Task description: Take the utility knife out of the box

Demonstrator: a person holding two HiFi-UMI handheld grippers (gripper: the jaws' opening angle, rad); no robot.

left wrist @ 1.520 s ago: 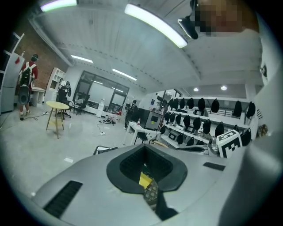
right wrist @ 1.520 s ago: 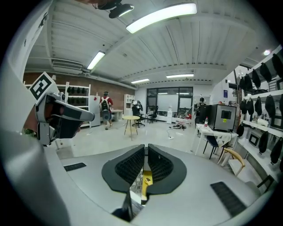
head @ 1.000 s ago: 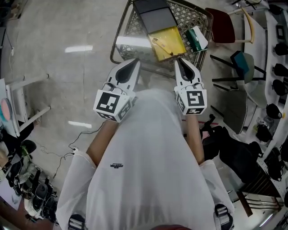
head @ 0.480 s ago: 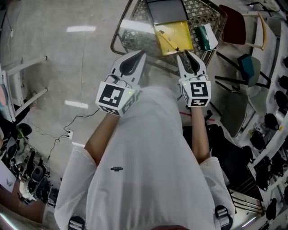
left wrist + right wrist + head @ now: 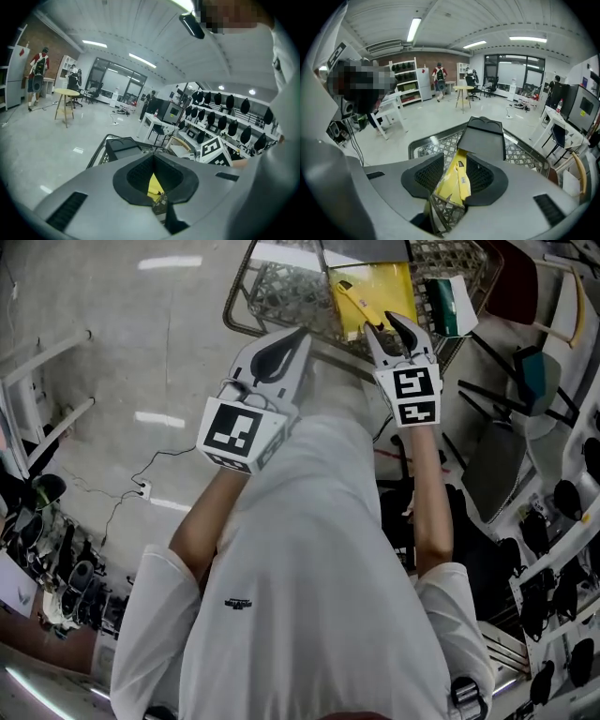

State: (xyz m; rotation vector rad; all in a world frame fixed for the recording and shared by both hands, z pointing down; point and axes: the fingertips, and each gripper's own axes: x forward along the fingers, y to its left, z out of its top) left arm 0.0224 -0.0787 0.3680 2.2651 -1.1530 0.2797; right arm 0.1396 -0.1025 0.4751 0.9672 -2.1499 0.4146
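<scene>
A wire basket [image 5: 246, 296] stands on the floor ahead of me. In it lies an open yellow box [image 5: 389, 287] holding a yellow utility knife [image 5: 354, 304]. My right gripper [image 5: 386, 329] hangs over the basket's near rim, just short of the box; its jaws are opening and nothing sits between them. In the right gripper view the knife [image 5: 462, 180] shows past the gap, lying in the box [image 5: 446, 185]. My left gripper [image 5: 298, 338] is at the rim to the left, its fingers meeting at the tip and holding nothing.
A black case [image 5: 483, 138] lies behind the yellow box, and a green and white carton [image 5: 450, 304] sits at the basket's right end. Chairs [image 5: 525, 371] crowd the right side. A cable [image 5: 141, 488] and a white frame [image 5: 47, 418] lie on the floor at left.
Both grippers have dropped toward the basket, the right one farther. The right jaws, shut a second ago, now stand apart. The left jaws look the same.
</scene>
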